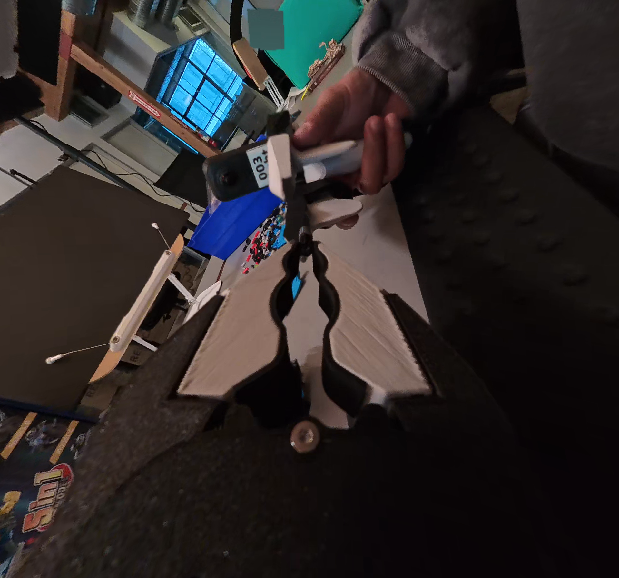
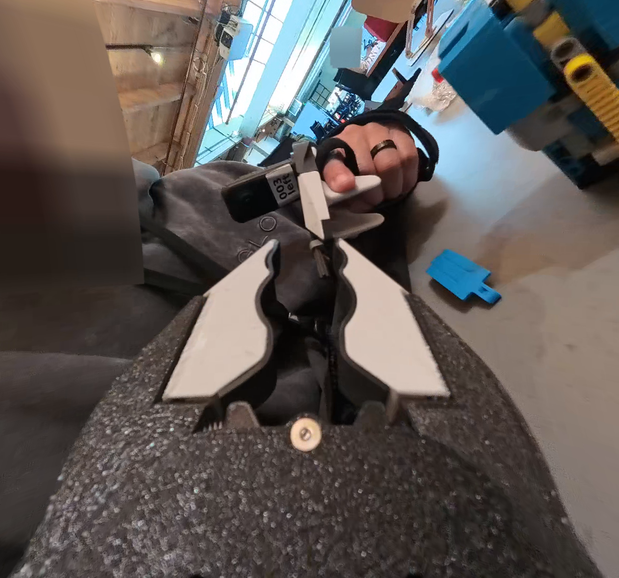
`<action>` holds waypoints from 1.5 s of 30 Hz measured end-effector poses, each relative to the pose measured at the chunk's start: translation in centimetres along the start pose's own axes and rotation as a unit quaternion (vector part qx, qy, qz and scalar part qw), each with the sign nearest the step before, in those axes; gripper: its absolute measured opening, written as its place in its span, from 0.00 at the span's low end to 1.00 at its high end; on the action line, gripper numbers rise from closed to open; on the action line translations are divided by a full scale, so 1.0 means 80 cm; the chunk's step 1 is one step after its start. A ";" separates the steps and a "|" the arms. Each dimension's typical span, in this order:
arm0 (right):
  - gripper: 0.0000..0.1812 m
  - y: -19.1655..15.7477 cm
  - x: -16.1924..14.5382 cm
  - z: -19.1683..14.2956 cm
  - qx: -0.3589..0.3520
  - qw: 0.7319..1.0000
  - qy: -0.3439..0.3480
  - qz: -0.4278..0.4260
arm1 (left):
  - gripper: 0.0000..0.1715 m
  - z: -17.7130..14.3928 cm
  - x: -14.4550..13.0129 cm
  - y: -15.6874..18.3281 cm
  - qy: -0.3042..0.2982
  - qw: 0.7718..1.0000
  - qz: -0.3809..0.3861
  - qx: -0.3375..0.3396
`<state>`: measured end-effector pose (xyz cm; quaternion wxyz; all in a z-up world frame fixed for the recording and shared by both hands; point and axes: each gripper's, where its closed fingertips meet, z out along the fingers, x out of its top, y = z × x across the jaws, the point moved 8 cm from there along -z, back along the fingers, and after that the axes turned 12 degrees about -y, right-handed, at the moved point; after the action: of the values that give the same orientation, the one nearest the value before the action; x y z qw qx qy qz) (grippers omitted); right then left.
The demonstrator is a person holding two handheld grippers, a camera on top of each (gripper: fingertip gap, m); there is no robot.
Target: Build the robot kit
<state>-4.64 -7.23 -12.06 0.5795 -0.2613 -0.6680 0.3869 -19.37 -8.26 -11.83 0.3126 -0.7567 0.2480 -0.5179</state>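
Note:
My left gripper (image 1: 305, 252) has its tips pinched nearly together on a small dark grey pin piece (image 1: 304, 242). In the right wrist view the left gripper (image 2: 318, 238) hangs from a hand with a ring and holds that piece, a pale collar with a grey stub (image 2: 321, 260), tip downward. My right gripper (image 2: 307, 247) is open, its two tips either side of the piece without clearly touching it. In the left wrist view the right gripper (image 1: 302, 235) faces me, held by a hand in a grey sleeve (image 1: 402, 35). Both are above the grey table (image 2: 502, 361).
A flat blue piece (image 2: 459, 280) lies on the table to the right. A blue and yellow brick build (image 2: 502, 59) stands at the far right. A pile of small bricks (image 1: 268, 237) lies by a blue bin (image 1: 234, 223). A black board (image 1: 67, 277) stands left. A grey hoodie (image 2: 201, 226) is close behind. My left and right fingertips are right by each other.

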 end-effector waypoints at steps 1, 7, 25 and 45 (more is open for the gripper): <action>0.15 0.001 -0.001 0.001 -0.005 1.000 -0.001 0.001 | 0.04 -0.001 0.001 -0.001 0.002 1.000 -0.003 0.001; 0.14 -0.002 -0.001 0.009 -0.014 1.000 0.000 -0.019 | 0.04 -0.002 0.004 0.000 0.013 1.000 -0.010 0.003; 0.08 -0.004 -0.004 0.011 -0.013 0.999 0.004 -0.033 | 0.04 -0.005 0.008 -0.003 0.017 0.999 -0.030 0.011; 0.08 0.036 -0.005 0.046 -0.368 0.867 -0.225 -0.248 | 0.13 -0.046 -0.110 0.008 -0.182 0.928 -0.148 -0.290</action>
<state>-8.43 -6.67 -14.77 0.3517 -0.1871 -0.9172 0.0046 -25.85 -3.34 -16.81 0.0389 -0.9235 0.2118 -0.3175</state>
